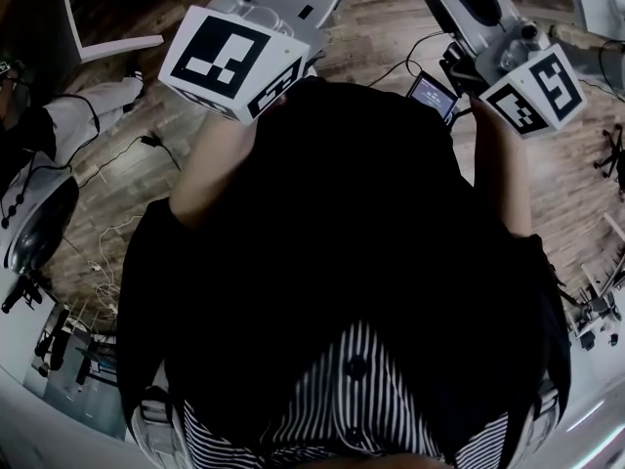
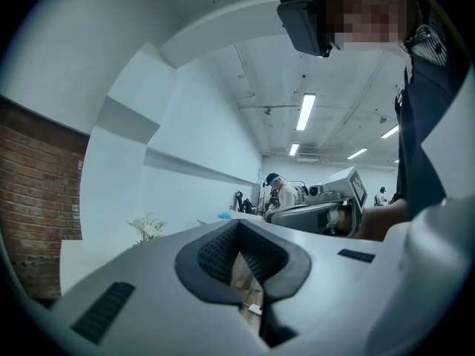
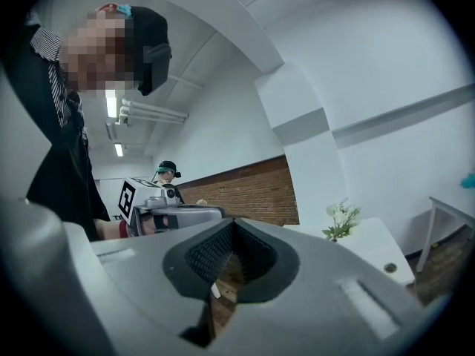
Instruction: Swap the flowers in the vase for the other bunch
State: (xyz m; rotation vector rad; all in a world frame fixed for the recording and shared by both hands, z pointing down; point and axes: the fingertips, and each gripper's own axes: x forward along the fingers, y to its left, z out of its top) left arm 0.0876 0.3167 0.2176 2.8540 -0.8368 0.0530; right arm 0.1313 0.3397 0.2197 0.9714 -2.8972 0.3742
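Both grippers are up at chest height, right in front of the person's black apron (image 1: 342, 223). Left gripper (image 2: 239, 262): jaws pressed together, nothing between the pads, just a sliver of wooden floor (image 2: 242, 282) showing beneath them. Right gripper (image 3: 231, 264): same story, jaws closed and empty. The two sit side by side, apart, each catching the other's grey body in its own view, marker cube (image 3: 137, 197) and all. Beyond them, well away from both, a small bunch of white flowers (image 3: 340, 219) stands on a white table (image 3: 378, 247) by the pale wall; whether it sits in a vase can't be made out. Farther back, there's a brick wall (image 3: 245, 195) and another person in a green cap (image 3: 168, 170), with strip lights (image 2: 304, 112) overhead.
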